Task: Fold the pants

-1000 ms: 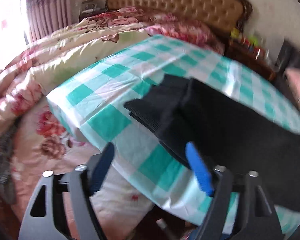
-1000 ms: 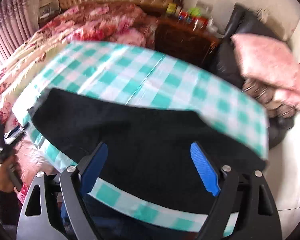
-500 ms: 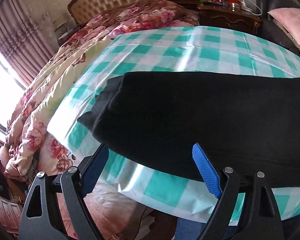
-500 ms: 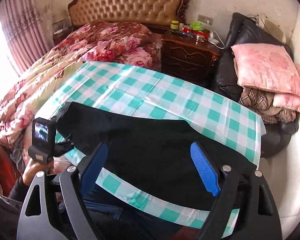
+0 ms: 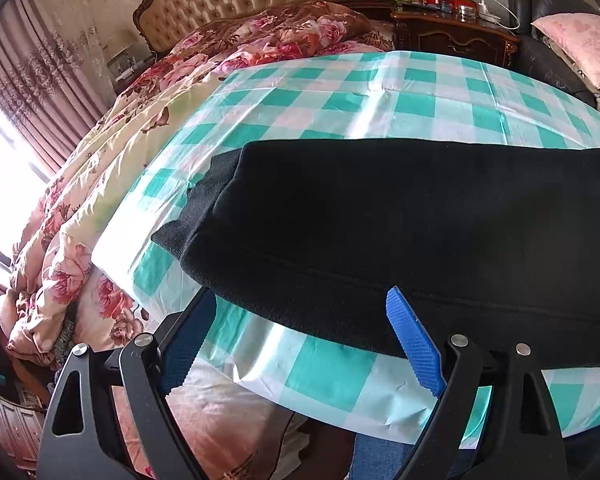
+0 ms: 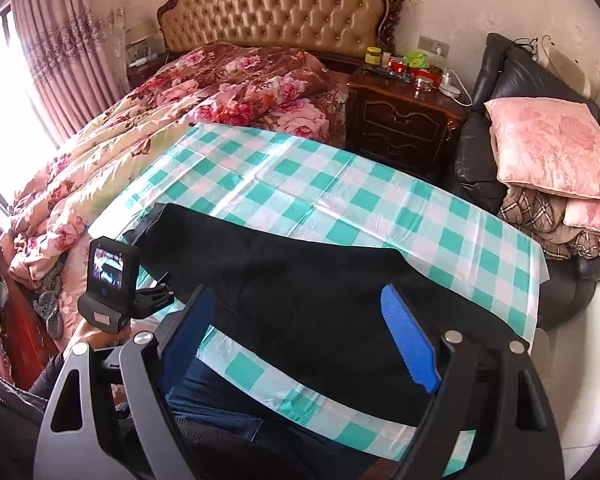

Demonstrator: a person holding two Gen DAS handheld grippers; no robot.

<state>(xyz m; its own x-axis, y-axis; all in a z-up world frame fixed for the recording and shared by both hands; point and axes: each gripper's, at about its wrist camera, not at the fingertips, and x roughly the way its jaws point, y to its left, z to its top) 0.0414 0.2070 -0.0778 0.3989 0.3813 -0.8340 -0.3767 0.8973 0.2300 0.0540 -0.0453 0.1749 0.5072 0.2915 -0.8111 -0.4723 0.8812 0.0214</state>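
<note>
Only pants [image 5: 420, 220] crowd the tablecloth's [image 5: 340, 104] near edge.

Bare tablecloth [image 6: 340, 184] beyond pants [image 6: 300, 280] (bed [image 6: 148, 120], nightstand [image 6: 404, 124] border it).

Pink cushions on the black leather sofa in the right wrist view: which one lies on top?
The large pink floral cushion lies on top, tilted against the sofa; a smaller pink cushion peeks out beneath it, beside a plaid cloth.

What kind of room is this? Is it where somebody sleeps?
Yes, it looks like a bedroom. There is a bed with a tufted headboard and a flowery quilt, and a wooden nightstand stands beside it.
</note>
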